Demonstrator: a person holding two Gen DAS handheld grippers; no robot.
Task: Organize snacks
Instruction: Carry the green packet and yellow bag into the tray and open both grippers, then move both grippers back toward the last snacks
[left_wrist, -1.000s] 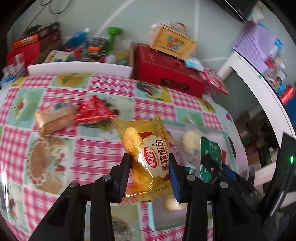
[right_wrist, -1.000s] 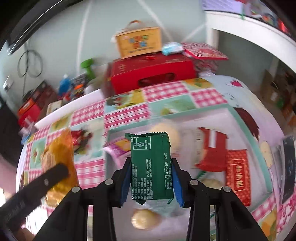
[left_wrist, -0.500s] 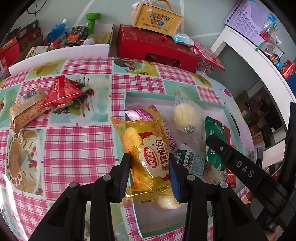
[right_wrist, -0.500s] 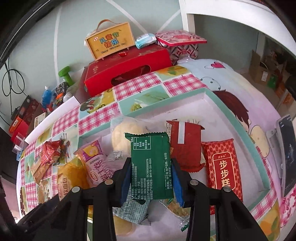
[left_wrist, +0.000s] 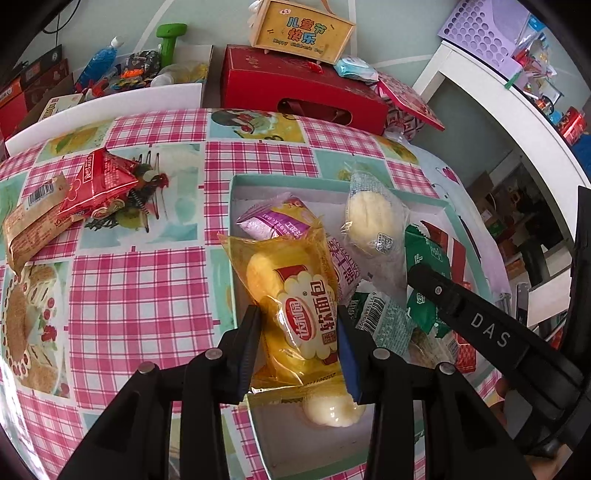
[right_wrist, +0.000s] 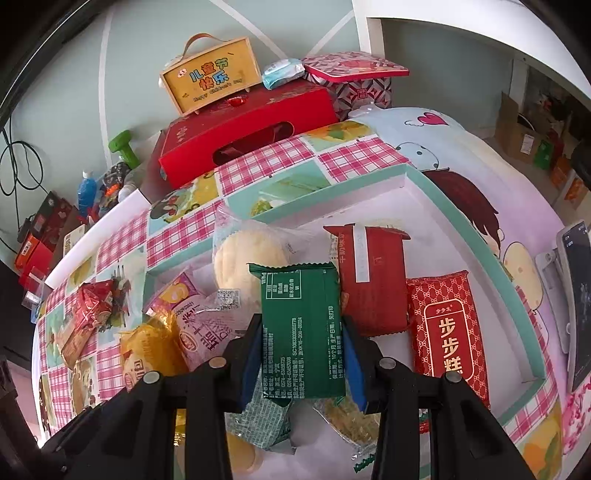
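My left gripper (left_wrist: 299, 343) is shut on a yellow soft-bread packet (left_wrist: 291, 295) and holds it over the left end of the teal-rimmed tray (left_wrist: 233, 206). My right gripper (right_wrist: 301, 354) is shut on a green snack packet (right_wrist: 301, 332) over the tray (right_wrist: 461, 218); its arm also shows in the left wrist view (left_wrist: 480, 325). In the tray lie a pink packet (left_wrist: 277, 221), a clear-wrapped bun (left_wrist: 369, 221), a red packet (right_wrist: 373, 277) and a red patterned cake packet (right_wrist: 448, 328). A red triangular packet (left_wrist: 98, 181) and a brown bar (left_wrist: 31, 225) lie on the cloth to the left.
A red gift box (left_wrist: 299, 92) with a yellow wooden case (left_wrist: 301, 29) on it stands behind the table. A white bin of clutter (left_wrist: 129, 74) is at the back left. A white shelf (left_wrist: 517, 110) stands on the right. A phone (right_wrist: 576, 302) lies by the tray's right side.
Both grippers have moved forward and lower over the tray with their packets still held. The yellow packet went from over the cloth to over the tray's left end.
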